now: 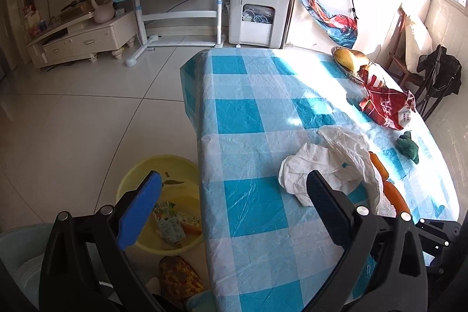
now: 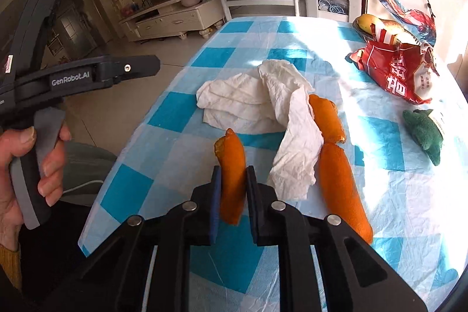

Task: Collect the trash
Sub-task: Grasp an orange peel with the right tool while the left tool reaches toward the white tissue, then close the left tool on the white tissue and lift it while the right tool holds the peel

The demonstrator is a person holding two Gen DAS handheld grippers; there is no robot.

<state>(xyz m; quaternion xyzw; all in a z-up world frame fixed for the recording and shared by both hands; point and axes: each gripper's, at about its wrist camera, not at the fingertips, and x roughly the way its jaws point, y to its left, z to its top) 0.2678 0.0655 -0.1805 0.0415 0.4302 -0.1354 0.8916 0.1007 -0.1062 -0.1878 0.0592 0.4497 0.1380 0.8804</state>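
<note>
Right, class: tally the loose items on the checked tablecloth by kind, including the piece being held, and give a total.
Orange peel pieces: 3 (held, near, far)
White crumpled paper tissues: 2 ()
Red snack bag: 1
Green plush toy: 1
Total: 7

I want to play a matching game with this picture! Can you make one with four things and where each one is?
Things:
1. orange peel piece
2. yellow basin
3. green plush toy
4. red snack bag

Places:
A. on the floor beside the table
B. squeezed in the right tool
C. lying next to the fruit bowl
D. alone near the table's right edge

Pairs: 1-B, 2-A, 3-D, 4-C
</note>
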